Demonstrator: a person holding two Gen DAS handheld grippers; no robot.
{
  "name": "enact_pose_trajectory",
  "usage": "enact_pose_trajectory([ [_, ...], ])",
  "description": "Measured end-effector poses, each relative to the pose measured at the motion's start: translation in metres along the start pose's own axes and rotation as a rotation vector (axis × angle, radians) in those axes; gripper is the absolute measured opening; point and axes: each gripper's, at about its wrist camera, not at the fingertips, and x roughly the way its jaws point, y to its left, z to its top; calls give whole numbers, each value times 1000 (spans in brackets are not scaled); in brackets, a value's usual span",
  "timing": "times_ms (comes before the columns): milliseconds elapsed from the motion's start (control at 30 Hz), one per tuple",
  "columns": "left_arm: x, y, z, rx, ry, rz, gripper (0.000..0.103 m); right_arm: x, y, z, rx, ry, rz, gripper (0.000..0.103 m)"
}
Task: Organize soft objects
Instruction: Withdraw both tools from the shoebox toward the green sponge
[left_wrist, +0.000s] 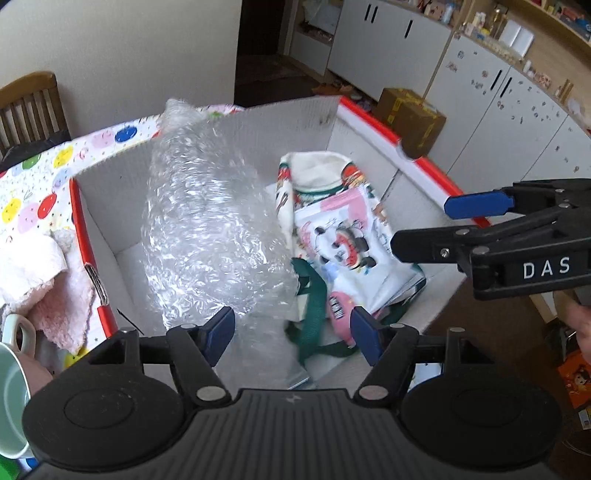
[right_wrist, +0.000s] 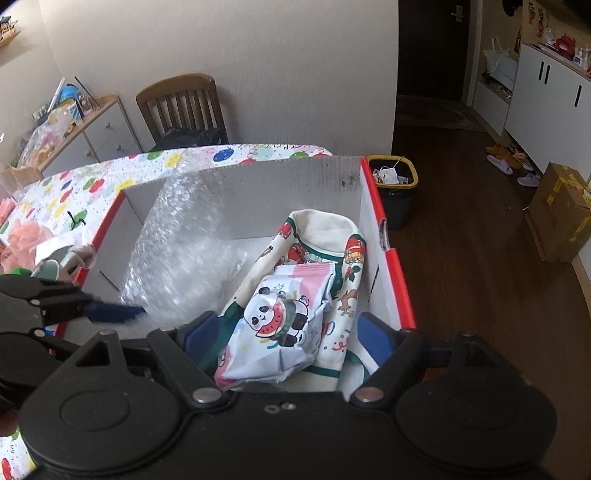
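A white cardboard box with red edges (left_wrist: 369, 122) (right_wrist: 384, 236) sits on the table. In it a roll of bubble wrap (left_wrist: 210, 229) (right_wrist: 177, 254) leans against the left and back walls. Beside it lies a printed cloth bag with green straps (left_wrist: 321, 177) (right_wrist: 332, 229), with a panda-print soft pack (left_wrist: 343, 243) (right_wrist: 284, 317) on top. My left gripper (left_wrist: 291, 332) is open and empty above the box's near edge, close to the bubble wrap's lower end. My right gripper (right_wrist: 284, 332) is open and empty above the panda pack; it also shows in the left wrist view (left_wrist: 424, 225).
A pink fluffy cloth (left_wrist: 40, 284) (right_wrist: 26, 240) and mugs (left_wrist: 14, 373) (right_wrist: 48, 269) lie on the dotted tablecloth (left_wrist: 40, 184) left of the box. A wooden chair (right_wrist: 181, 107), a bin (right_wrist: 395, 184) and a brown carton (right_wrist: 557, 210) stand around the table.
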Motion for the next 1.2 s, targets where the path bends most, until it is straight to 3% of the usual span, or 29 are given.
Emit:
enact_pose_trajectory([
  [300,-38,-8,-9,33,-90,-17,70,-39,8,-1,6,-79,27,87],
  [633,-113,2,-34,33,-249,-17,77,-79,44,-2,-16,-163,80,90],
  [767,-142,17,-46,18,-296,1,85,-91,65,-2,-13,-199,98,95],
  [1200,-207,102,-89,-111,-389,41,93,-90,151,-1,-30,-206,139,102],
])
